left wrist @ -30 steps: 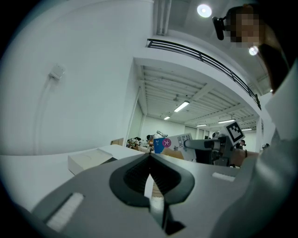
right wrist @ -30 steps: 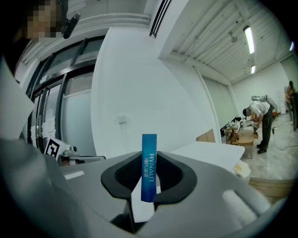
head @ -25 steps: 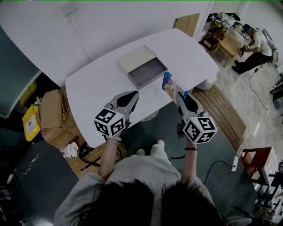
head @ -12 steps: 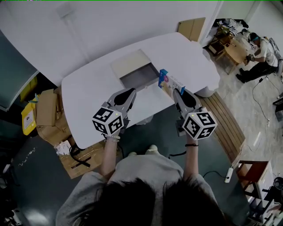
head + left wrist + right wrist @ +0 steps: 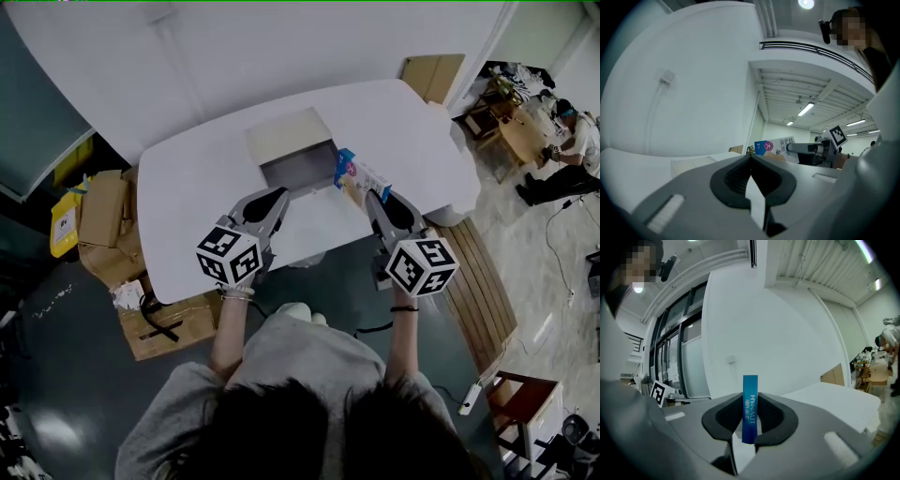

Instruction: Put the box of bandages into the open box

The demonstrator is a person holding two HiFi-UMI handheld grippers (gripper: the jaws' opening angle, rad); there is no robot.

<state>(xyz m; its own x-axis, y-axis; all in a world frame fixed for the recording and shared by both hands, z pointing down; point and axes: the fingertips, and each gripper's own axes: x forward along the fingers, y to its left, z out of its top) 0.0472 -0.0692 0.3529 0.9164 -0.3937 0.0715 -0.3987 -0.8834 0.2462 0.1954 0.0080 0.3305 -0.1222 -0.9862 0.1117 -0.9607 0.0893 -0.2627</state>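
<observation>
The open box (image 5: 302, 169) lies on the white table (image 5: 202, 192); its grey inside shows and its cream lid (image 5: 284, 134) sits behind it. My right gripper (image 5: 372, 194) is shut on the bandage box (image 5: 359, 176), a blue and white carton held on edge just right of the open box. In the right gripper view the carton's blue edge (image 5: 750, 406) stands upright between the jaws of the right gripper (image 5: 749, 401). My left gripper (image 5: 279, 195) hovers near the table's front edge, shut and holding nothing. In the left gripper view, the left gripper (image 5: 750, 158) points toward the bandage box (image 5: 774, 146).
Cardboard boxes (image 5: 105, 230) and a yellow container (image 5: 64, 227) lie on the floor to the left of the table. A wooden slatted bench (image 5: 483, 281) stands to the right. A person (image 5: 574, 145) is at a desk far right. The wall runs behind the table.
My right gripper has carried the bandage box forward and left, up beside the open box's right side. The left gripper has kept its place near the front edge.
</observation>
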